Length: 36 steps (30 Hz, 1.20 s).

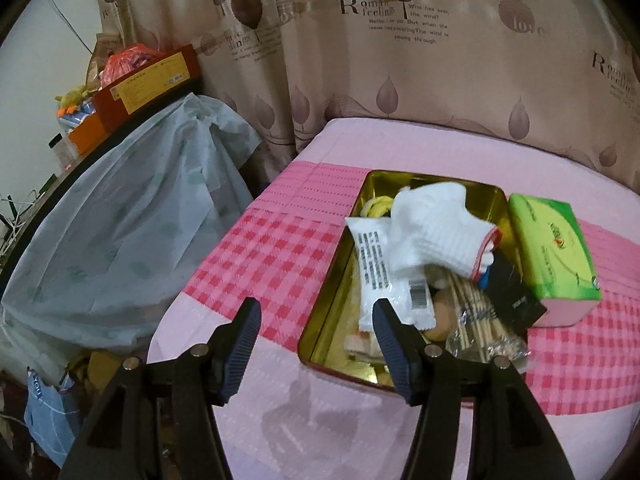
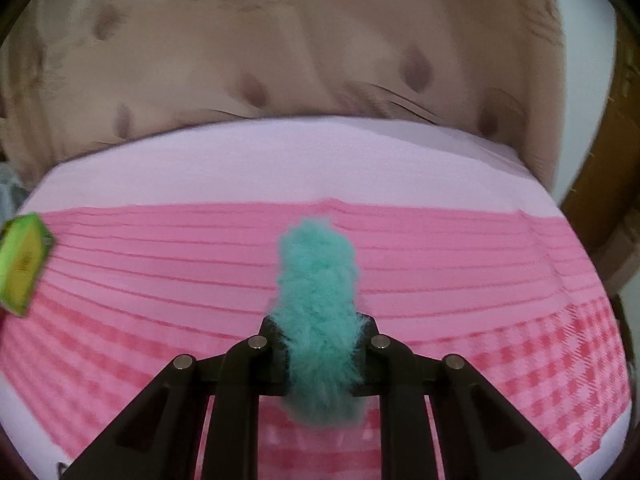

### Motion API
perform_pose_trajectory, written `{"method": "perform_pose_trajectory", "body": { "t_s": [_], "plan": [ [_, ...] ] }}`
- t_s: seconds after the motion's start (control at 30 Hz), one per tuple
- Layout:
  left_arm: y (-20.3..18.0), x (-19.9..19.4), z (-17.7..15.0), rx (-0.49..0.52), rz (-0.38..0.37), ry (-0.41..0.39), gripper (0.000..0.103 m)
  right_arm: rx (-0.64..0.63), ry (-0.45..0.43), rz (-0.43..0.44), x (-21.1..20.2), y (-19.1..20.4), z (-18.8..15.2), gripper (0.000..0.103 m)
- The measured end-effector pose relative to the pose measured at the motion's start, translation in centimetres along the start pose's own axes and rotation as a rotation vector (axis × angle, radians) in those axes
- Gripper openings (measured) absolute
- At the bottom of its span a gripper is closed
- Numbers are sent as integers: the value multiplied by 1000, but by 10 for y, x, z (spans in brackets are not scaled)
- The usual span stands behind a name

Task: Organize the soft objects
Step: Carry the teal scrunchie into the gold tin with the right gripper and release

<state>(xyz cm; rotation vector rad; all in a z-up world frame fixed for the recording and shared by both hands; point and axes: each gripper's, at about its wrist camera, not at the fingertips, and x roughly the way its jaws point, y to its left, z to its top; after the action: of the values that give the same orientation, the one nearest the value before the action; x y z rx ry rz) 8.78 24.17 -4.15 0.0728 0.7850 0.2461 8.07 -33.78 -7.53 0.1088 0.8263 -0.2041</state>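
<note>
Right view blurred; right gripper point(image 2: 318, 344) pinches a teal fluffy piece point(image 2: 316, 300) above the pink cloth point(image 2: 440, 248), pads buried in fuzz; tissue pack point(image 2: 22, 264) cut off at left edge. Only the left view shows the gold tin point(image 1: 340, 280) holding a white glove point(image 1: 436, 224); left gripper point(image 1: 316, 344) spread, empty, near the tin

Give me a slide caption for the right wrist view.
Right gripper shut on a teal fluffy toy above the pink checked cloth, green tissue pack at left edge.
</note>
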Motion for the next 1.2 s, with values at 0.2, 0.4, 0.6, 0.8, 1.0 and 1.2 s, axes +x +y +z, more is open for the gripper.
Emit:
{"method": "perform_pose_trajectory", "body": {
  "t_s": [0.2,0.4,0.6,0.8,1.0,1.2],
  "plan": [
    [-1,-6,-3,5,-7,-8,60,-99,-48,134,-28,69,12,15],
    [6,-2,-5,-26,-12,10,60,-216,-57,259,-52,146,22,15],
    [15,-4,-5,-66,-14,3,60,-320,-54,360,-63,225,29,15],
    [20,-6,-6,-95,-8,-1,60,-369,-56,460,-67,299,37,15],
    [25,-6,-6,-109,-5,-4,60,-409,-32,506,-54,364,47,16],
    [26,-5,-5,-112,-8,-3,60,-438,12,485,-26,418,52,16]
  ]
}}
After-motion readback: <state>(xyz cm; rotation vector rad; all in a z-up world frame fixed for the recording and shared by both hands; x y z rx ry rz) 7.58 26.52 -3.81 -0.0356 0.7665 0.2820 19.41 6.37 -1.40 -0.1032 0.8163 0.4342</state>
